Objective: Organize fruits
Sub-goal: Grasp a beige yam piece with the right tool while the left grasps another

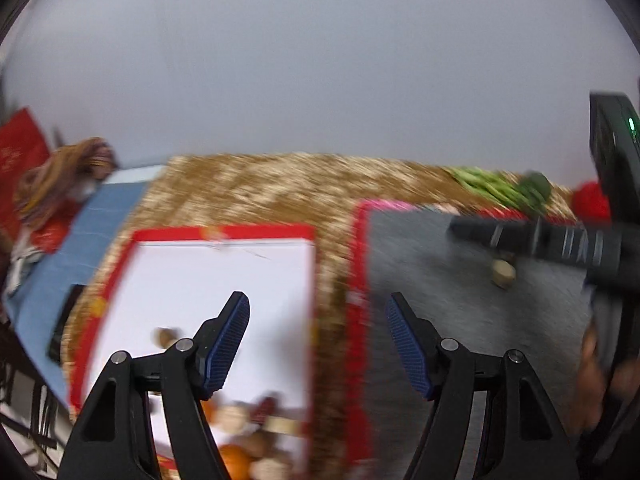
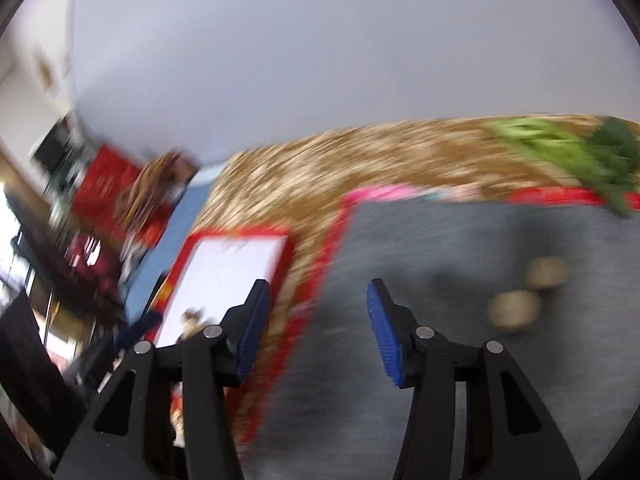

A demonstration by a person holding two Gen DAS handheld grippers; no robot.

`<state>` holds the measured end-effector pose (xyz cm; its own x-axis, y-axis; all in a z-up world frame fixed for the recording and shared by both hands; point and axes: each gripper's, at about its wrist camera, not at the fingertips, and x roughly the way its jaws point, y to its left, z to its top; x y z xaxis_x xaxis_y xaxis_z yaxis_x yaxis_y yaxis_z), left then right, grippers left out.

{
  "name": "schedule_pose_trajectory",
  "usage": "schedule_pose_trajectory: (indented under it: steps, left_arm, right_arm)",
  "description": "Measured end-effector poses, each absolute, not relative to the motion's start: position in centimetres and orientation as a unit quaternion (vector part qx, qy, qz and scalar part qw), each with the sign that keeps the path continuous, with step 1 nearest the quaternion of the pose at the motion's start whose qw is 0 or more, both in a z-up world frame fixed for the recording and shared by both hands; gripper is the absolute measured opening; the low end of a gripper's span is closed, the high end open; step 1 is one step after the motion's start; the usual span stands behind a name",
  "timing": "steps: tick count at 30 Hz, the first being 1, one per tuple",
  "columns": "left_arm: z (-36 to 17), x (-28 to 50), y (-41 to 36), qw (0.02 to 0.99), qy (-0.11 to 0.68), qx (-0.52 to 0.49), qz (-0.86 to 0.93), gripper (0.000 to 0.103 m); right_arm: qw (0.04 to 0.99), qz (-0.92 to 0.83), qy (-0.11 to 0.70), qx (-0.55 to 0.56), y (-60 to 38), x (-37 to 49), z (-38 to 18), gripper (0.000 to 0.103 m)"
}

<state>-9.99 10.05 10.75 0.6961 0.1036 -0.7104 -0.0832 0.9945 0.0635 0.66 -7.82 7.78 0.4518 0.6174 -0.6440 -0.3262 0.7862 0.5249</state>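
Both tongs (image 1: 318, 312) (image 2: 318, 300) agape, fruits (image 2: 528, 292) blurred

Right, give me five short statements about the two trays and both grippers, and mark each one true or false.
1. Both the left gripper and the right gripper are open and hold nothing. True.
2. The white-lined tray is empty. False: small items lie piled at its near end.
3. The grey-lined tray holds two pale round items. True.
4. Both trays have blue rims. False: the rims are red.
5. Green vegetables lie inside the white-lined tray. False: they lie on the brown speckled cloth, at the grey tray's far corner.
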Motion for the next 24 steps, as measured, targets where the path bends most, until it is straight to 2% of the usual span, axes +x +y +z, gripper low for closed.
schedule_pose_trajectory:
  steps: [2, 7, 15, 17, 18, 20, 21, 24]
  left_arm:
    - [10.3, -9.7, 8.3, 0.918, 0.394, 0.023, 0.035, 0.070]
    - [9.2, -9.8, 5.3, 0.914, 0.401, 0.062, 0.016, 0.071]
    - [7.6, -9.3, 3.3, 0.903, 0.421, 0.089, 0.002, 0.071]
    - [7.4, -9.3, 2.9, 0.903, 0.420, 0.093, -0.001, 0.071]
    - [7.4, -9.2, 2.6, 0.902, 0.420, 0.094, -0.003, 0.071]
    - [7.2, -8.9, 2.2, 0.902, 0.422, 0.092, -0.010, 0.071]
    - [7.1, -8.5, 1.9, 0.900, 0.427, 0.086, -0.019, 0.071]
    - [7.0, -7.5, 1.1, 0.897, 0.435, 0.066, -0.046, 0.071]
  right_arm:
    - [0.842, 0.236, 0.451, 0.181, -11.5, 2.1, 7.3, 0.060]
    - [0.819, 0.139, 0.511, 0.221, -17.1, 5.4, 3.7, 0.060]
    - [0.803, 0.097, 0.548, 0.211, -16.4, 7.4, 0.6, 0.059]
    - [0.812, 0.081, 0.552, 0.167, -15.3, 7.4, 0.6, 0.049]
    - [0.818, 0.071, 0.555, 0.134, -14.7, 7.4, 0.6, 0.039]
    - [0.826, 0.067, 0.554, 0.075, -13.4, 6.9, 0.6, 0.033]
    - [0.825, 0.071, 0.555, 0.073, -13.5, 6.7, 0.7, 0.025]
    - [0.824, 0.073, 0.552, 0.105, -15.3, 6.2, 1.3, 0.025]
